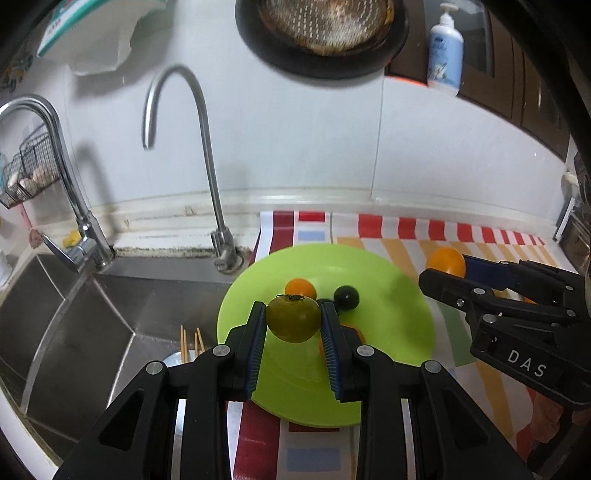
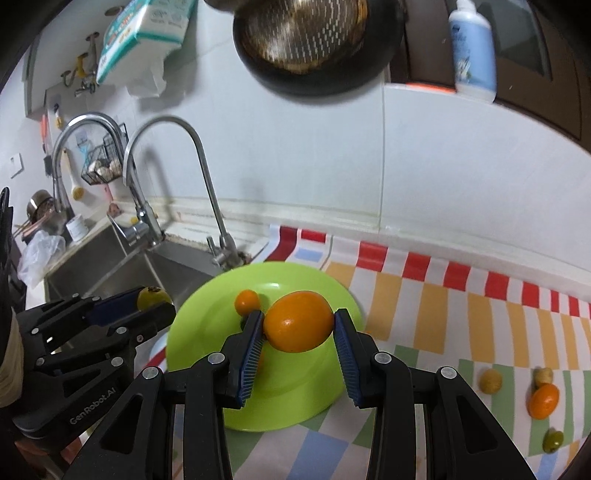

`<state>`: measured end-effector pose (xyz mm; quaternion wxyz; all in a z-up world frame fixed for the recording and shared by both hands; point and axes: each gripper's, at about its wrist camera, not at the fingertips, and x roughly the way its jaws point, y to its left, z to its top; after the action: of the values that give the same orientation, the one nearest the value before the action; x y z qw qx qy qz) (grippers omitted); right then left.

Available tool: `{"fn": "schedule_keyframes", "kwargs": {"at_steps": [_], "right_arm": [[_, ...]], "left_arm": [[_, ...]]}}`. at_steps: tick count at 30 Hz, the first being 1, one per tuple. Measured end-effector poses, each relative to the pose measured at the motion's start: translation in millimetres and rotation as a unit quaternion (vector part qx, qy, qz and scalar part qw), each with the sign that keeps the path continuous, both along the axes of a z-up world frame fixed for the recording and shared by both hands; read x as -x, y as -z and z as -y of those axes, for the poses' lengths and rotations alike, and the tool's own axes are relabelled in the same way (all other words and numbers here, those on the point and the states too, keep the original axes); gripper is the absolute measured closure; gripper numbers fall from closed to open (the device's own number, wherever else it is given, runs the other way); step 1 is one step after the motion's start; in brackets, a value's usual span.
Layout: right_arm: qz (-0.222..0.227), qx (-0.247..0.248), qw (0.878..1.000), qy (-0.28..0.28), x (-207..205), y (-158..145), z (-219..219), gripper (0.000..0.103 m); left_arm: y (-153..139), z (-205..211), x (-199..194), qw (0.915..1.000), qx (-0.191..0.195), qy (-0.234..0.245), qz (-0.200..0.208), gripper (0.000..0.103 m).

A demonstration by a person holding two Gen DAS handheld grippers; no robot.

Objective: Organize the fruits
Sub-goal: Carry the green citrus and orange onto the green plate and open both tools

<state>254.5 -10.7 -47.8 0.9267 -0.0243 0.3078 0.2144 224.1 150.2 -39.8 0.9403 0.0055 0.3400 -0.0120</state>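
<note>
My left gripper (image 1: 293,319) is shut on a green tomato (image 1: 293,318), held above the lime green plate (image 1: 399,332). A small orange fruit (image 1: 300,288) and a dark round fruit (image 1: 346,297) lie on that plate. My right gripper (image 2: 298,322) is shut on a larger orange fruit (image 2: 298,320) over the same plate (image 2: 207,332), with the small orange fruit (image 2: 247,301) behind it. From the left wrist view the right gripper (image 1: 448,267) comes in from the right with its orange fruit (image 1: 445,260). In the right wrist view the left gripper (image 2: 155,301) shows at the left with the green tomato (image 2: 153,297).
The plate lies on a striped mat (image 2: 461,314) beside a steel sink (image 1: 110,317) with two taps (image 1: 207,155). Loose fruits lie at the mat's right: a yellow one (image 2: 490,381), an orange one (image 2: 542,400), a green one (image 2: 553,440). A pan (image 1: 321,29) hangs above.
</note>
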Motion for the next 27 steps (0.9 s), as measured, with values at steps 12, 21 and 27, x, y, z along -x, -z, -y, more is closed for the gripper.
{"fn": "schedule_keyframes", "kwargs": {"at_steps": [12, 21, 27], "right_arm": [[-0.054, 0.013, 0.998, -0.008, -36.1, 42.0, -13.0, 0.063], [-0.059, 0.004, 0.998, -0.004, -46.7, 46.8, -13.0, 0.06], [-0.039, 0.002, 0.999, 0.014, -30.6, 31.5, -0.9, 0.059]], "left_arm": [[29.4, -9.5, -30.1, 0.9992, 0.009, 0.002, -0.038, 0.074], [29.2, -8.7, -32.0, 0.9993, 0.004, 0.003, -0.037, 0.062], [11.0, -6.1, -18.6, 0.9998, 0.008, 0.0, -0.018, 0.056]]}}
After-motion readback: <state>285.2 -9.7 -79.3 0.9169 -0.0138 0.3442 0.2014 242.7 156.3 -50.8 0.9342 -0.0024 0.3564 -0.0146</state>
